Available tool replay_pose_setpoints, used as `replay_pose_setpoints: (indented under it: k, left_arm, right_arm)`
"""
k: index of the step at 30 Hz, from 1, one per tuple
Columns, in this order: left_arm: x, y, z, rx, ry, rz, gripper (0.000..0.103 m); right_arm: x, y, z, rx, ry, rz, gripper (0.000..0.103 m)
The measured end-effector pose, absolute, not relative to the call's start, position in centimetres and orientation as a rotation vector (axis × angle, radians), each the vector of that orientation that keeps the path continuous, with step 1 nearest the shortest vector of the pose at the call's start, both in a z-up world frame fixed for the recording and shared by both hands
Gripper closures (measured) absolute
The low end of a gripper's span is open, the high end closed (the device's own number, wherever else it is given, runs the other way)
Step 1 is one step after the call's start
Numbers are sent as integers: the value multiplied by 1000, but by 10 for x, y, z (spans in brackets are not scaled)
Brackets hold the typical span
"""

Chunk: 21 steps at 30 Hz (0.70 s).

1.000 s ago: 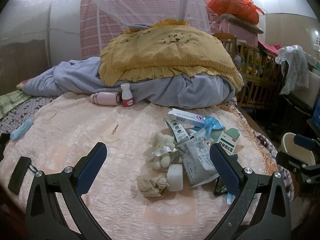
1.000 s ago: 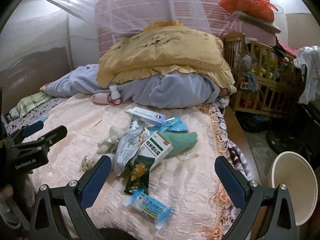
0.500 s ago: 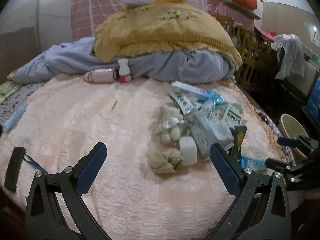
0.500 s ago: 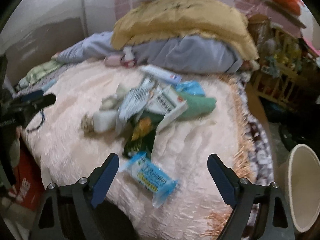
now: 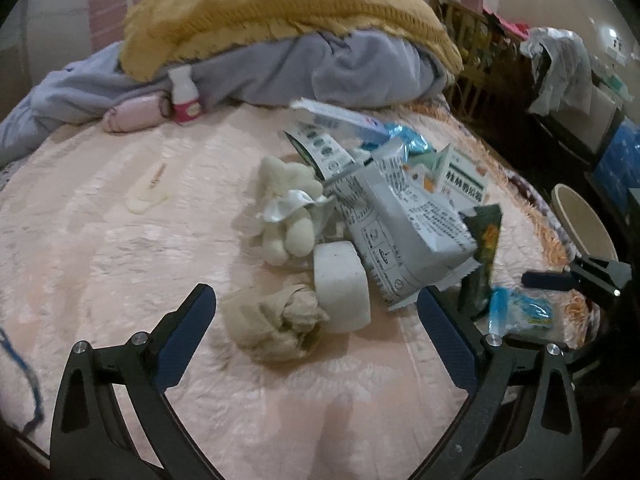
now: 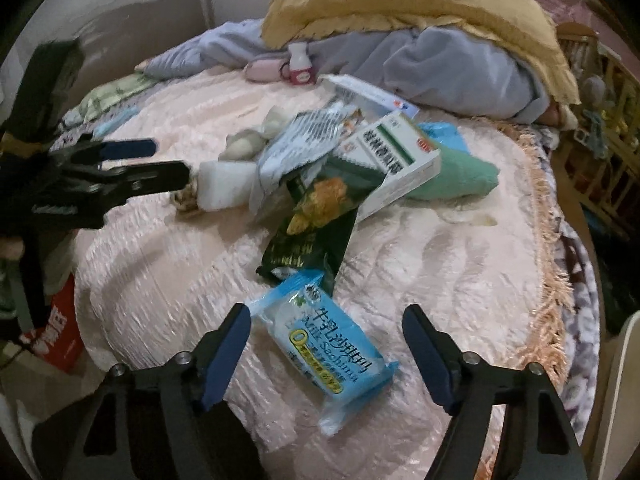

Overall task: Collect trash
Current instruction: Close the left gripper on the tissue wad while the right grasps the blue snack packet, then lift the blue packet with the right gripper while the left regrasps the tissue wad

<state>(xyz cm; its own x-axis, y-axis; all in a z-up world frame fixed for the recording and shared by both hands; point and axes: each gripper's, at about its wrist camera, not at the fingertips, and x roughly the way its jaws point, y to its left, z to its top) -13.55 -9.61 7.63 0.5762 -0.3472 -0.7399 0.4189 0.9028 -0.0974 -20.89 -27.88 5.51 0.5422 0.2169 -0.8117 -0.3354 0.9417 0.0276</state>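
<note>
A heap of trash lies on the pink bedspread (image 5: 100, 248). My left gripper (image 5: 316, 312) is open, its jaws on either side of a crumpled beige wad (image 5: 272, 326) and a white block (image 5: 340, 290). Behind them lie a grey-white printed bag (image 5: 404, 224) and a cream plush toy (image 5: 286, 204). My right gripper (image 6: 326, 334) is open and straddles a blue snack packet (image 6: 328, 344), which also shows in the left wrist view (image 5: 520, 312). Beyond it lie a dark green snack bag (image 6: 316, 216) and a white-green medicine box (image 6: 396, 156). The left gripper shows in the right wrist view (image 6: 136, 164).
A cream bin (image 5: 580, 220) stands on the floor right of the bed. Grey (image 5: 280, 68) and yellow bedding (image 5: 280, 4) is piled at the back, with a small white bottle (image 5: 184, 96) and a pink case (image 5: 132, 114) in front. A green cloth (image 6: 456, 176) lies by the fringed edge.
Both grippers have moved forward and down toward the bed. The left one has closed in on the wad and block, the right one on the blue packet. Both stay open.
</note>
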Motion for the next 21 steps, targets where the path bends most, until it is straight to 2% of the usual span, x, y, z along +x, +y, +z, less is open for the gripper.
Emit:
replay_pose_setpoints:
  k: [1, 2, 6, 8, 9, 12, 16, 21]
  left_arm:
    - [-130, -97, 72, 90, 858, -454, 11]
    - [-124, -98, 66, 81, 882, -461, 16]
    - [-110, -98, 52, 41, 958, -478, 56]
    - [-112, -96, 53, 40, 956, -487, 61]
    - [-115, -95, 56, 43, 953, -498, 67]
    - [-123, -89, 68, 45, 941, -524, 75]
    - [-132, -86, 77, 60, 924, -541, 75]
    - [-132, -83, 78, 36, 933, -544, 69]
  right_arm:
    - [-207, -279, 52, -139, 954, 334, 54]
    - [-205, -280, 50, -136, 965, 340, 59]
    - [-207, -289, 50, -89, 949, 350, 68]
    - [-210, -294, 52, -72, 938, 347, 72]
    - [-212, -295, 53, -68, 931, 344, 73]
    - [-222, -300, 62, -59, 902, 340, 73]
    - [-231, -307, 74, -40, 875, 331, 73]
    - [-236, -308, 78, -35, 868, 320, 73]
